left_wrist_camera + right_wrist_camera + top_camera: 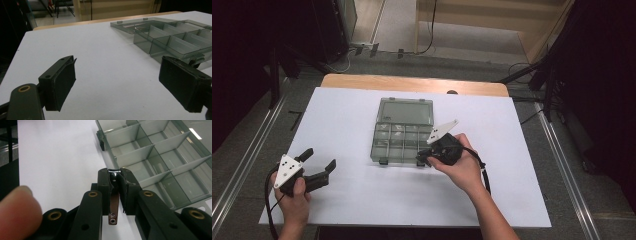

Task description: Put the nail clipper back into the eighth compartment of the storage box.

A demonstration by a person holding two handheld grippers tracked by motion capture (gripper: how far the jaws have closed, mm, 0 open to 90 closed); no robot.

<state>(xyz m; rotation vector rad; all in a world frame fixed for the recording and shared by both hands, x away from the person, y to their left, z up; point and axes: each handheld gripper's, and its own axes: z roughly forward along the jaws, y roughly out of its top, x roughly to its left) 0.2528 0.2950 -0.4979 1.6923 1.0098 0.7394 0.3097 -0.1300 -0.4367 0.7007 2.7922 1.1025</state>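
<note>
The right hand-held gripper (115, 185) is pinched on a small metal part (113, 207), maybe a hinge, at the near edge of the open box (402, 135) mid-counter (362, 200). Next: place it in a compartment. The left hand-held gripper (318, 165) waits wide apart.

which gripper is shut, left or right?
The right gripper: its jaws are closed on a small metal part by the organizer box. The left gripper is wide open, holding nothing.
</note>
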